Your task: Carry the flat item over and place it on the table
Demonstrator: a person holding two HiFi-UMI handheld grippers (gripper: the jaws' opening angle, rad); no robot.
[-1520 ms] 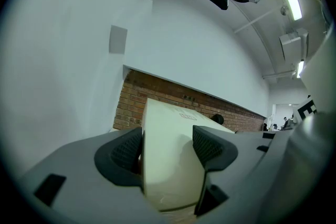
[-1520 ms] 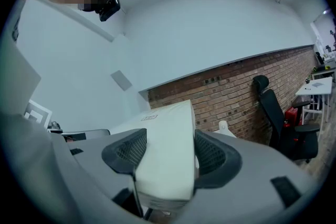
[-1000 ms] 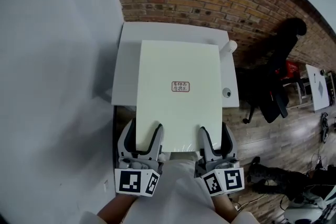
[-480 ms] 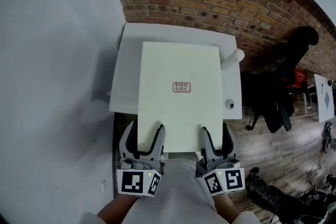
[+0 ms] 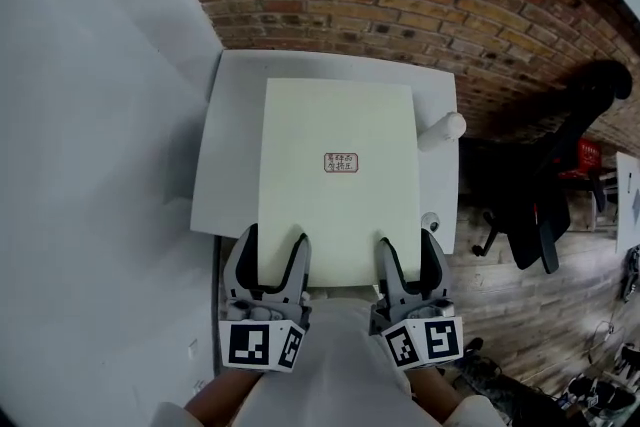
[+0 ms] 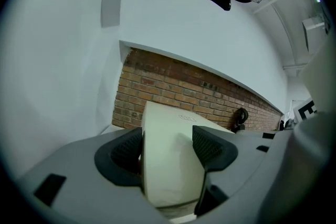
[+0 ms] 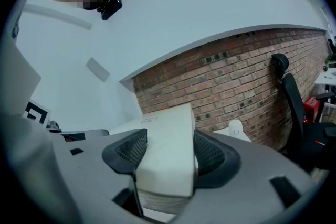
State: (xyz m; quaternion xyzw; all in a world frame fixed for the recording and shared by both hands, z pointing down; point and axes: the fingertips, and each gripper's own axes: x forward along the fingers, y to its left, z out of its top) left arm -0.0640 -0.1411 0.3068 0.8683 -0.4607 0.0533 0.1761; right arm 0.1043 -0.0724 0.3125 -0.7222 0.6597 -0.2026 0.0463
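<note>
A flat cream board (image 5: 338, 175) with a small red-framed label (image 5: 341, 162) lies level over the white table (image 5: 225, 145) by the brick wall. Its near edge is held at two places. My left gripper (image 5: 272, 255) is shut on the near left part and my right gripper (image 5: 408, 257) on the near right part. The left gripper view shows the board (image 6: 163, 123) clamped between the dark pads of the left gripper (image 6: 168, 148). The right gripper view shows the board (image 7: 168, 128) pinched the same way in the right gripper (image 7: 167, 152). Whether the board touches the table cannot be told.
A white cylinder (image 5: 441, 130) stands at the table's right edge, and a small round thing (image 5: 430, 222) sits near its front right corner. A black office chair (image 5: 545, 185) stands to the right on the wooden floor. A grey wall runs along the left.
Both grippers have carried the board forward, so it now covers more of the table and lies nearer the brick wall. The grip on it is unchanged.
</note>
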